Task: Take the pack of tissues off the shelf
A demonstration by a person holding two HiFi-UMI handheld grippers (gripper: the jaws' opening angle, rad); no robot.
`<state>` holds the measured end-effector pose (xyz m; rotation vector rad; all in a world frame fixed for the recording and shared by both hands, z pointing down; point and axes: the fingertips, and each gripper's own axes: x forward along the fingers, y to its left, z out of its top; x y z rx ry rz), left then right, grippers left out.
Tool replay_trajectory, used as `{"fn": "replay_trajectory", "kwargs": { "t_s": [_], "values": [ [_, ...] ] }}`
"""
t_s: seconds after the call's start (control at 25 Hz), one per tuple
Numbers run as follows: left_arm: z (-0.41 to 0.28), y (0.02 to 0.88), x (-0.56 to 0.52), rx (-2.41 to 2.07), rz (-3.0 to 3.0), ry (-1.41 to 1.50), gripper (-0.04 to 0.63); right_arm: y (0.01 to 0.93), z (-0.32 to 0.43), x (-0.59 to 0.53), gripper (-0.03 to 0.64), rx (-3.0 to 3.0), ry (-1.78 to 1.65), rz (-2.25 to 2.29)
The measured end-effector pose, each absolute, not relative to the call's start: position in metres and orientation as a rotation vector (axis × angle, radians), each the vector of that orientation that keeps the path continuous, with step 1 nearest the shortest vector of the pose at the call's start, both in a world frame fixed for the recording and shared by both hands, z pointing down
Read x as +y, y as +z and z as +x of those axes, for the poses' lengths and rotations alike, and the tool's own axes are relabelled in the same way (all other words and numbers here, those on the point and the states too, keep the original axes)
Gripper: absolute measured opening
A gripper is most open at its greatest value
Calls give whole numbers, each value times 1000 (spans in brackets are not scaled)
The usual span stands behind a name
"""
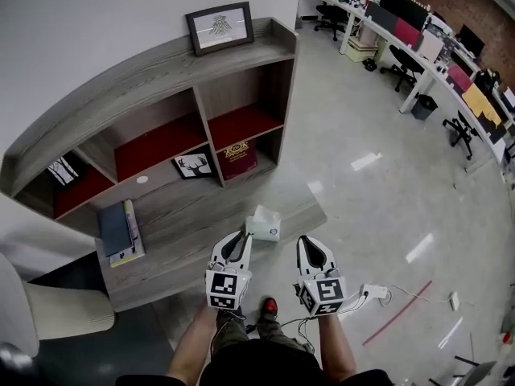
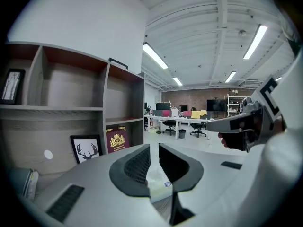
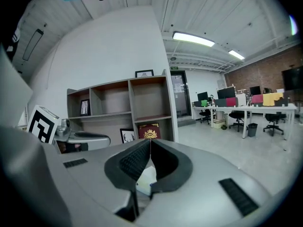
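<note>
A white pack of tissues (image 1: 264,223) sits at the right end of the low grey ledge (image 1: 185,215) of the shelf unit. Both grippers hover just in front of it, on my side. The left gripper (image 1: 236,246) points at the pack's near left corner; its jaws stand a narrow gap apart with nothing between them. Under that gap (image 2: 154,146) the pack (image 2: 158,186) shows in the left gripper view. To the pack's right, the right gripper (image 1: 310,252) has its fingertips touching (image 3: 150,142), and the pack (image 3: 144,182) is visible below them.
Stacked books (image 1: 121,230) lie at the ledge's left end. A deer picture (image 1: 193,165) and a maroon crested book (image 1: 238,159) lean in the lower compartments, and a framed picture (image 1: 220,27) stands on top. A white chair (image 1: 48,312) is at left, and a cable (image 1: 378,292) runs on the floor.
</note>
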<state>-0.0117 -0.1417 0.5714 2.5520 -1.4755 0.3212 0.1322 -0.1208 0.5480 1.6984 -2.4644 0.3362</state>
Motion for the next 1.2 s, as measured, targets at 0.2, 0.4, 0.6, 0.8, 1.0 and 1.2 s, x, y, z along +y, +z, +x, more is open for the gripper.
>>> {"fn": "replay_trajectory", "kwargs": {
  "t_s": [0.2,0.4,0.6,0.8,1.0,1.2],
  "values": [
    [-16,541,-132,-1535,2560,261,35,527,130,-115,29,-2516,289,1689],
    [-20,522,-122,-1582,2570,236,28,514,130,-107,29,-2555,238,1671],
    [-20,507,-110,-1610,2586,220,23,498,135,-99,29,-2587,190,1670],
    [-22,499,-99,-1627,2589,213,17,486,139,-90,29,-2614,138,1670],
    [-22,496,-91,-1643,2576,202,15,483,139,-81,29,-2623,117,1654],
    [-22,497,-84,-1645,2576,205,12,488,142,-75,29,-2618,125,1643]
  ]
}}
